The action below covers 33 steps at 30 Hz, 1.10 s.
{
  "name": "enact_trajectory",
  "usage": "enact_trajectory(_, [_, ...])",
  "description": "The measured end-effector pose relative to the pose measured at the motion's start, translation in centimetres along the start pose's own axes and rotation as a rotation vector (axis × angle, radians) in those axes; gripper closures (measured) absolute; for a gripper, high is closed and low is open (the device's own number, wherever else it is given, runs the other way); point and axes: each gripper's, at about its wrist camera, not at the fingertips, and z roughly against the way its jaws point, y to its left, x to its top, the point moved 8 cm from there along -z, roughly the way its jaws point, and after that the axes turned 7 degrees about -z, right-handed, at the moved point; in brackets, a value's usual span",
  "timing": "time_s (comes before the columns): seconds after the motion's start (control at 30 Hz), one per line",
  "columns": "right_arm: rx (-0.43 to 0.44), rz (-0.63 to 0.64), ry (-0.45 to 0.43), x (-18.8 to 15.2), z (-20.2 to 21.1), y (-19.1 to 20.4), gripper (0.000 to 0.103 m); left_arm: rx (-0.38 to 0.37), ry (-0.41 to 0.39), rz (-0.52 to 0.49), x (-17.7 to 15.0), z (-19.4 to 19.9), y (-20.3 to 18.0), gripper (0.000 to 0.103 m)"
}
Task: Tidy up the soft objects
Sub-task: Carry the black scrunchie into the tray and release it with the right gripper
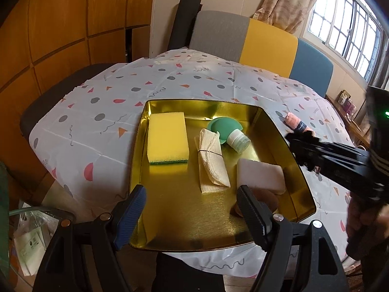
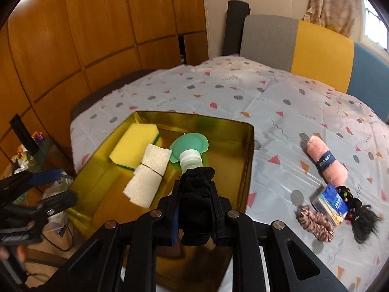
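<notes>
- Black cloth (image 2: 195, 203): soft, crumpled, pinched by the right gripper (image 2: 194, 209) at lower centre, above the gold tray (image 2: 250, 146).
- Left gripper (image 1: 190, 209): fingers spread, nothing held.

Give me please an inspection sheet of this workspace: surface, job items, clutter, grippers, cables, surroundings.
Surface: table under a white patterned tablecloth, with a gold tray on it.
Job's things: in the tray lie a yellow sponge, a folded cream cloth, a white sponge and a green silicone bottle. On the cloth outside lie a pink rolled towel, a pink scrunchie and a black hair tie.
Clutter: a small blue packet among the hair items.
Grippers: left gripper open over the tray; right gripper shut on a black soft item.
Cables: nothing seen.
Surroundings: wood panel wall, a grey, yellow and blue chair back, a window.
</notes>
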Motion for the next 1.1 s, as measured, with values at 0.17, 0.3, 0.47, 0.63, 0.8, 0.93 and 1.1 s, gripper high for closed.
enact_trajectory(0.17, [-0.009, -0.012, 0.027, 0.1, -1.7, -0.1, 0.084, 0.019, -0.019, -0.005, 0.1, 0.5, 0.3, 0.025])
enact_trajectory(0.3, [-0.037, -0.013, 0.05, 0.1, -3.0, -0.5, 0.083, 0.025, -0.021, -0.005, 0.2, 0.5, 0.5, 0.025])
enact_trajectory(0.47, [-0.078, -0.01, 0.092, 0.1, -5.0, -0.9, 0.081, 0.029, -0.015, -0.012, 0.0, 0.3, 0.5, 0.025])
enact_trajectory(0.63, [-0.098, -0.021, 0.131, -0.5, -6.7, -1.5, 0.077, 0.035, -0.011, -0.012, -0.1, 0.3, 0.7, 0.025])
enact_trajectory(0.8, [-0.103, -0.022, 0.143, -0.9, -7.3, -1.6, 0.076, 0.04, -0.011, -0.015, -0.1, 0.3, 0.8, 0.025])
enact_trajectory(0.93, [-0.099, -0.04, 0.136, -0.9, -7.3, -1.8, 0.068, 0.04, -0.009, -0.023, -0.2, 0.3, 0.4, 0.025])
enact_trajectory(1.1, [-0.086, -0.049, 0.12, -0.7, -6.7, -1.7, 0.055, 0.04, -0.007, -0.029, -0.2, 0.2, 0.3, 0.025])
